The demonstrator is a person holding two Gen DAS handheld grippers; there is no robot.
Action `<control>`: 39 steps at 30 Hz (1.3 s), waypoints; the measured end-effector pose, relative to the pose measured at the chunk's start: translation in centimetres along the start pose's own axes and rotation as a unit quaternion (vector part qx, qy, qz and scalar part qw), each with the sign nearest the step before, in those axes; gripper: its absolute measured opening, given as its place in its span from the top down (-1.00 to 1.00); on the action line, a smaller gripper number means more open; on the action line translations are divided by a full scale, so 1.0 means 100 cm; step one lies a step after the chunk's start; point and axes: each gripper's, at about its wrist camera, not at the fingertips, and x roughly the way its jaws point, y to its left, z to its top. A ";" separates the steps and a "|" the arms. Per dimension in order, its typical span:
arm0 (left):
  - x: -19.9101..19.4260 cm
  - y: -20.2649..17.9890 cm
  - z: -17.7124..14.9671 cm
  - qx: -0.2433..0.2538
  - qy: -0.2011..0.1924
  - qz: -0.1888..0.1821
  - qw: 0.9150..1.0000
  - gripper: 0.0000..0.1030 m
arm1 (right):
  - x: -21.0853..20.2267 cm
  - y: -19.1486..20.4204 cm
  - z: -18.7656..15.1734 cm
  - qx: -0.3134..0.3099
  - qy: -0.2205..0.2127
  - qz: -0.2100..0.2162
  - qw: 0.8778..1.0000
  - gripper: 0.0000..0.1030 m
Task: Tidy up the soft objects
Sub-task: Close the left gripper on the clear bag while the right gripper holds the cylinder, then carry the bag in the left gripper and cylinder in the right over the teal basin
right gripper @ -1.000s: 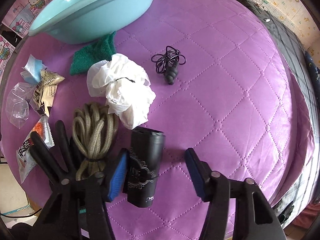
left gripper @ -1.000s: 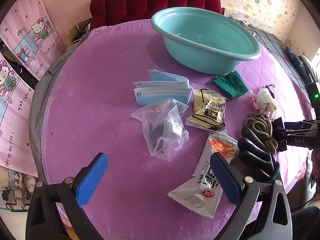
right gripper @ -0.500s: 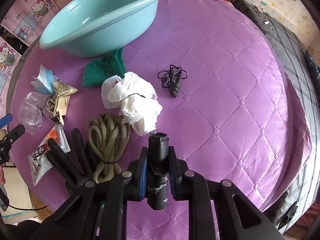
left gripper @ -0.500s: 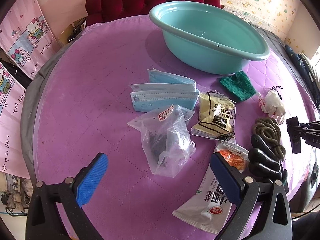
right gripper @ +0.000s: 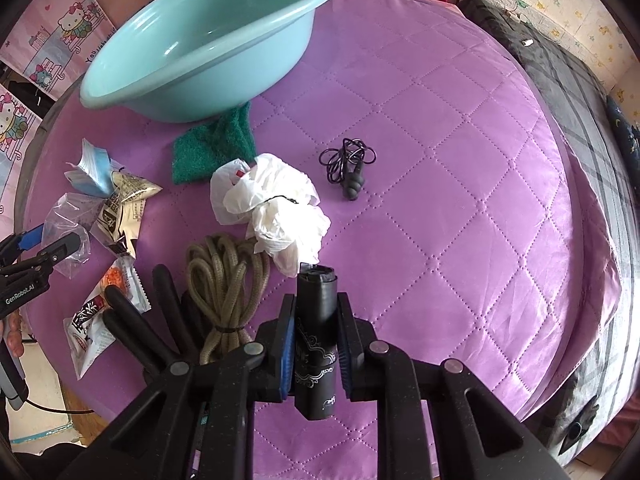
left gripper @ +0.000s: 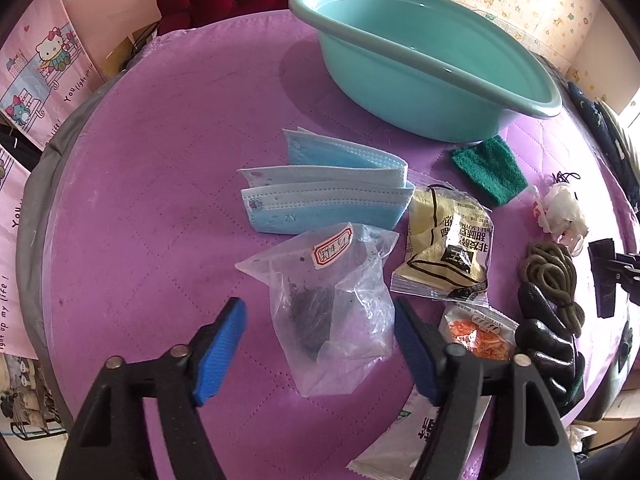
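My left gripper (left gripper: 320, 340) hangs low over a clear plastic bag (left gripper: 332, 304) with dark bits inside. Its jaws are closing with the bag between them: the right blue pad reaches the bag's edge, while the left pad stands apart from it. My right gripper (right gripper: 316, 312) is shut on a black roll (right gripper: 316, 344) with white ornament print, held above the purple quilted cloth (right gripper: 460, 200). A teal basin (left gripper: 420, 80) stands at the far side, empty, and shows at upper left in the right wrist view as the basin (right gripper: 208, 40).
Blue face masks (left gripper: 328, 196), a yellow snack packet (left gripper: 444, 252) and a green cloth (left gripper: 488, 168) lie beyond the clear bag. A white crumpled bag (right gripper: 276, 208), olive rope (right gripper: 224, 280), black glove (right gripper: 136, 320) and black earphones (right gripper: 350, 168) lie around the right gripper.
The left gripper sank toward the clear bag and its jaws narrowed around it. The right gripper shut on the black roll and lifted it off the cloth.
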 end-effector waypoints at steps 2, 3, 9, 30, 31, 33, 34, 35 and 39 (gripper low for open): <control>0.003 0.001 0.000 0.001 0.007 -0.021 1.000 0.18 | 0.000 -0.002 -0.003 0.001 -0.001 -0.003 1.000 0.65; 0.003 0.001 -0.002 0.001 0.009 -0.031 0.999 0.24 | -0.001 -0.002 -0.003 0.003 -0.001 -0.002 1.000 0.65; -0.002 0.003 -0.007 -0.005 0.013 -0.036 0.999 0.30 | -0.007 -0.006 -0.008 0.003 -0.006 0.002 1.000 0.65; -0.059 -0.014 -0.035 0.000 -0.021 -0.041 0.999 0.30 | -0.042 -0.004 -0.008 -0.029 -0.024 0.008 0.999 0.64; -0.063 -0.015 -0.034 0.002 -0.021 -0.042 0.999 0.30 | -0.045 -0.003 -0.007 -0.031 -0.025 0.007 0.999 0.64; -0.069 -0.018 -0.031 0.008 -0.024 -0.044 0.999 0.30 | -0.050 -0.002 -0.003 -0.033 -0.030 0.008 0.999 0.64; -0.072 -0.021 -0.029 0.012 -0.026 -0.045 0.999 0.30 | -0.053 -0.001 -0.001 -0.033 -0.031 0.008 0.999 0.64; -0.076 -0.022 -0.027 0.015 -0.027 -0.047 0.998 0.30 | -0.055 0.000 0.001 -0.034 -0.032 0.007 0.999 0.64; -0.090 -0.032 -0.018 0.029 -0.035 -0.055 0.997 0.30 | -0.065 0.006 0.012 -0.039 -0.039 0.013 0.998 0.63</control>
